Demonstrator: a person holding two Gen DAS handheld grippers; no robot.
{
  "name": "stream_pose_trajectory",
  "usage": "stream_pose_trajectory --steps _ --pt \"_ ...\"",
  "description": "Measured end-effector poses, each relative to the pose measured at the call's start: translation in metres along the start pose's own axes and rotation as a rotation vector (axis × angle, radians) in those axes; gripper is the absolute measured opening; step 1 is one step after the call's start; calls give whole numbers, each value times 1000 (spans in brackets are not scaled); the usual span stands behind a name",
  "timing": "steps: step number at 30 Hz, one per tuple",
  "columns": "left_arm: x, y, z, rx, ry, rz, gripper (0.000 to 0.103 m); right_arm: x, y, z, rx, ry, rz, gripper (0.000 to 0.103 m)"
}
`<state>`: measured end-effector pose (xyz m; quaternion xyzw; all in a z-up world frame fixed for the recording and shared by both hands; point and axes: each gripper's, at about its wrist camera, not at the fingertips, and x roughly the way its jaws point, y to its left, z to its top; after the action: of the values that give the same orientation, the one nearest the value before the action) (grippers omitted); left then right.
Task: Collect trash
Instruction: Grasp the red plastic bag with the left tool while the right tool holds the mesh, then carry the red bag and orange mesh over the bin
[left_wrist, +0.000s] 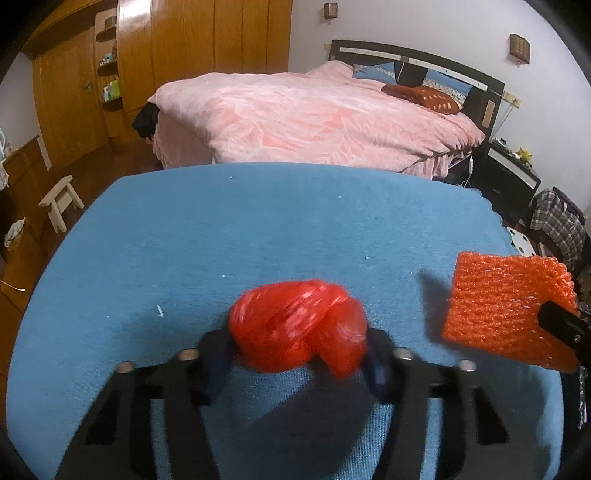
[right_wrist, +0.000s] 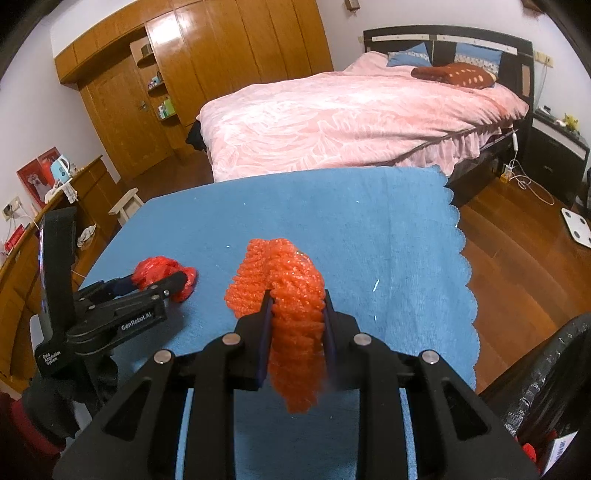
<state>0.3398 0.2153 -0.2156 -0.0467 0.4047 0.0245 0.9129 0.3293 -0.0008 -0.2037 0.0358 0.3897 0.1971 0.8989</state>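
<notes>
Left view, left claw: we see the left claw (left_wrist: 299, 350) closed about halfway onto the red bag (left_wrist: 299, 328), a crumpled plastic wad, one finger on each side of it.
Left view, bag place: it sits between the fingers, low over the near part of the blue table (left_wrist: 258, 229); we cannot tell whether it touches the cloth.
Left view, bag axis: its long axis runs across the view, from finger to finger; a loose lobe sticks out at the right, toward the camera.
Left view, net: the orange foam net (left_wrist: 506, 314) hangs at the right, off the table, face-on to us as a flat rectangle, with a dark claw tip at its lower right corner.
Left view, risk: the bag is slick and springy, so we judge it could squirt out of the claw if the grip slackens or we swing fast; the loose lobe could snag on the cloth.
Right view, right claw: the right claw (right_wrist: 297, 325) is nearly closed, pinching the net (right_wrist: 284, 288) between its pads.
Right view, net axis: here we see the net edge-on, its long axis going up and away from us, the top flopping left and a tail hanging below the fingers.
Right view, left claw: the left claw (right_wrist: 162, 282) sits at the left, well apart, holding the bag (right_wrist: 162, 277) just above the table (right_wrist: 369, 221).
Right view, bin: a black bag (right_wrist: 546, 387) shows at the lower right, beyond the table edge; we take it for the trash bin.
Right view, risk: the net is held only near its middle, so we judge it could slip free, or its tail could catch the bin rim and fall to the floor (right_wrist: 517, 240).
</notes>
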Motion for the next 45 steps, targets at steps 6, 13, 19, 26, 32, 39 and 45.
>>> stream_pose_trajectory --steps 6,13,19,26,32,39,45 --pt "-9 -1 -2 -7 -28 -25 40 -6 3 0 -13 -8 5 23" --pt "-43 -9 -4 -5 -75 -49 39 -23 4 4 -12 -34 19 23" --pt "-77 -18 -2 -3 -116 -48 39 -46 7 8 -7 -68 23 23" --pt "-117 -28 -1 -9 -159 -41 39 -75 4 6 -11 -94 21 23" --pt "-148 -41 -4 -1 -188 -27 39 -105 -1 6 -13 -122 7 23" --pt "-178 -63 -12 13 -211 -42 39 -144 -8 -2 -14 -144 -21 23" --pt "-202 -88 -20 23 -226 -82 39 -180 -18 -11 -14 -168 -48 23"
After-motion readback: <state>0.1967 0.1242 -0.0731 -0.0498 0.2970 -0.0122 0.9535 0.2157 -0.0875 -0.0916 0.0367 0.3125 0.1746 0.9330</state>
